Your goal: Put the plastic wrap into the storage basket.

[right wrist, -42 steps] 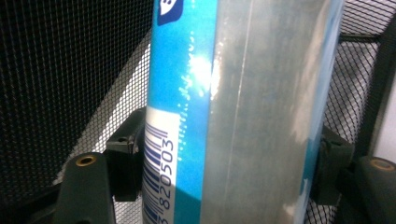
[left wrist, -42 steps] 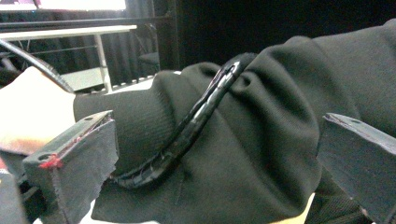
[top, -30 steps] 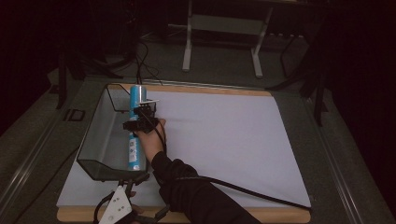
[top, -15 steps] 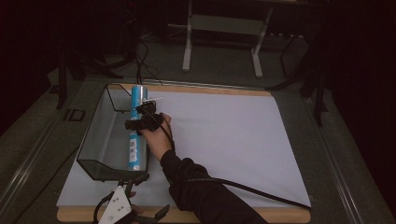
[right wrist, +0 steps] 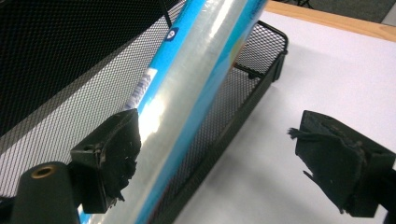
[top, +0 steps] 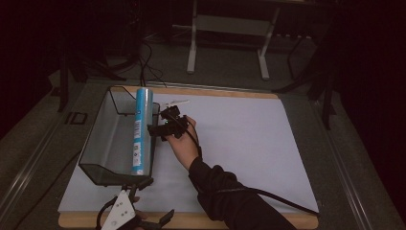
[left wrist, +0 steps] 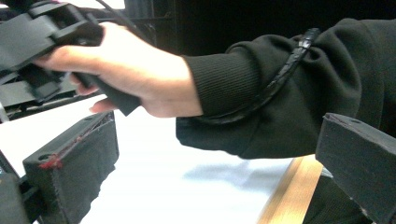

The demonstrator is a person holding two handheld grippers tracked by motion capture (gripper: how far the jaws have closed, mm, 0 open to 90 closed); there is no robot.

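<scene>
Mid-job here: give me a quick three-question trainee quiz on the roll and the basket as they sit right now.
1. True or false: the blue roll lies inside the mesh basket.
2. The right gripper is: A) shut on the roll, B) open beside the basket, C) resting on the floor.
3. Which edge of the table is the left gripper at?

Key: 1. True; it runs lengthwise along the basket's right wall. 2. B; its jaws have just been opening, nothing pressed between the pads, and the roll is free. 3. The near edge, below the basket's near end, jaws open.
</scene>
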